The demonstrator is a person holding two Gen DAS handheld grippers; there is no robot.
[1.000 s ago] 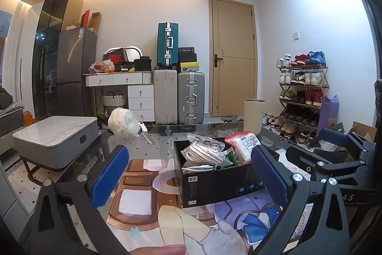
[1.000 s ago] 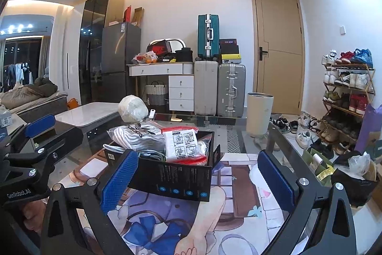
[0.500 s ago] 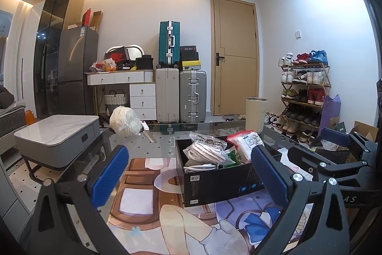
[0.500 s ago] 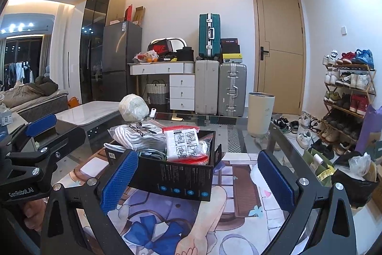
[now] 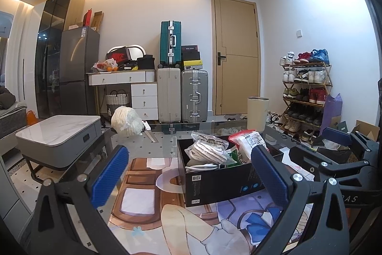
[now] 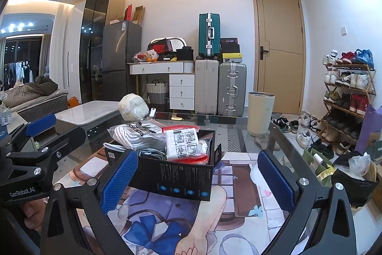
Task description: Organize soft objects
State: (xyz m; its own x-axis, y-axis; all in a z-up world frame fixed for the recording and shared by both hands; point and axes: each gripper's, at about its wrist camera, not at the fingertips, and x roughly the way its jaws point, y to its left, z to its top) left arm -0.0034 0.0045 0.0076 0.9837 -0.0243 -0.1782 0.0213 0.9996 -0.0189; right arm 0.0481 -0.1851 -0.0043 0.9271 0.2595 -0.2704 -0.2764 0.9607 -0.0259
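A black cardboard box (image 5: 222, 181) (image 6: 176, 173) stands on the glass table over an illustrated mat. In it lie a bagged white striped textile (image 5: 207, 149) (image 6: 138, 133), a red-topped zip bag of white material (image 5: 248, 141) (image 6: 182, 142), a green packet (image 5: 235, 155) and white cable (image 5: 203, 166). A bagged white fluffy bundle (image 5: 126, 122) (image 6: 133, 106) sits at the table's far side, apart from the box. My left gripper (image 5: 188, 178) is open and empty, near the box's left front. My right gripper (image 6: 198, 181) is open and empty, in front of the box.
A grey marble-top side table (image 5: 59, 135) stands to the left. A cream bin (image 5: 257, 111), suitcases (image 5: 181, 94) and a shoe rack (image 5: 305, 92) stand beyond the table. Bags and cartons (image 6: 353, 173) crowd the floor on the right.
Both views have shifted only slightly; the box and its contents have not moved. Both grippers remain open.
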